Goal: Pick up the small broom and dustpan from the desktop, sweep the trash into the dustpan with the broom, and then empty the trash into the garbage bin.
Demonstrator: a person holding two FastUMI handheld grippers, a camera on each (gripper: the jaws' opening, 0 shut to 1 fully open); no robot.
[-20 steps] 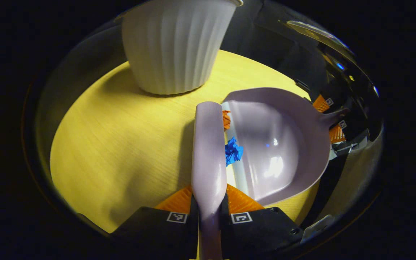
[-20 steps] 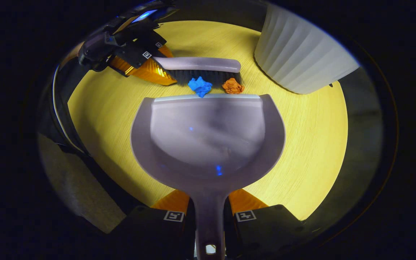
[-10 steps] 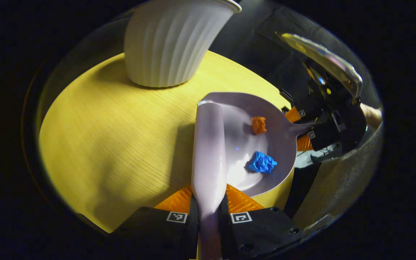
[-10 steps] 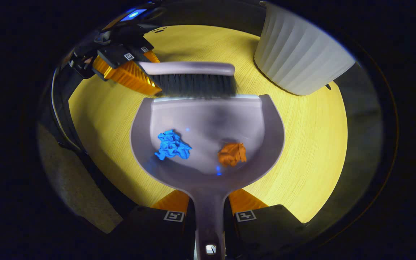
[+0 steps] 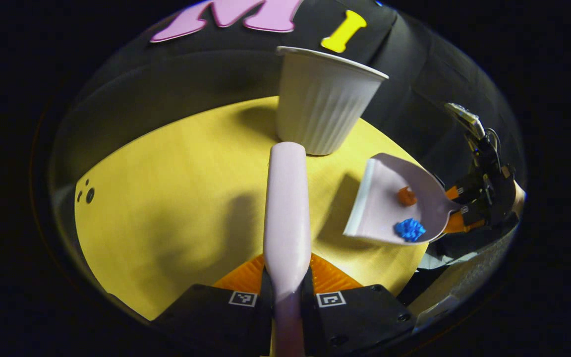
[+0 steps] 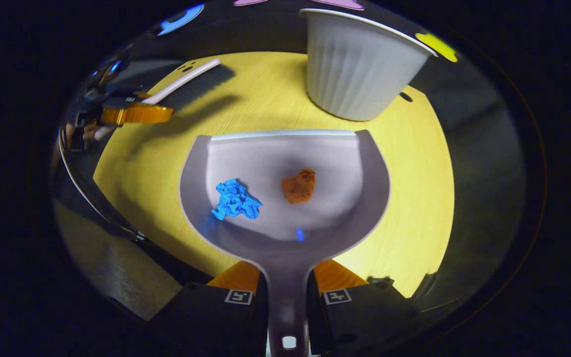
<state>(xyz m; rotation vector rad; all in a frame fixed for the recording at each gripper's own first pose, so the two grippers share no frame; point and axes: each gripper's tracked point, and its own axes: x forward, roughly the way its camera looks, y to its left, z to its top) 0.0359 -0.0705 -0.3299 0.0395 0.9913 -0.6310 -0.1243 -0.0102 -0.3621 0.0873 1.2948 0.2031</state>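
The left gripper (image 5: 286, 277) has both fingers pressed against the handle of the small broom (image 5: 287, 208), whose pale lilac back runs straight ahead from the fingers, above the yellow desktop (image 5: 166, 198); its bristles are hidden beneath it in the left gripper view. In the right gripper view the same broom (image 6: 186, 78) shows far off at the upper left, held clear of the desktop with its dark bristles facing down and a shadow beneath it, and the left gripper (image 6: 134, 113) clamps its handle end. The right gripper (image 6: 286, 292) is clamped on the handle of the dustpan (image 6: 285, 148), one finger on each side of the handle. The dustpan's lip points away toward the garbage bin (image 6: 360, 64), a white ribbed tub standing upright on the desktop (image 6: 414, 198) just beyond the lip. Inside the pan lie two crumpled scraps, a blue scrap (image 6: 235, 201) to the left and an orange scrap (image 6: 300, 185) near the middle, apart from each other. In the left gripper view the dustpan (image 5: 382, 198) hangs lifted off the desktop and tilted, casting a shadow beside it, with the orange scrap (image 5: 406, 196) and blue scrap (image 5: 409, 229) resting near its handle end, where the right gripper (image 5: 456, 208) grips it. The garbage bin (image 5: 322, 104) stands past the broom's tip, near the desktop's far edge.
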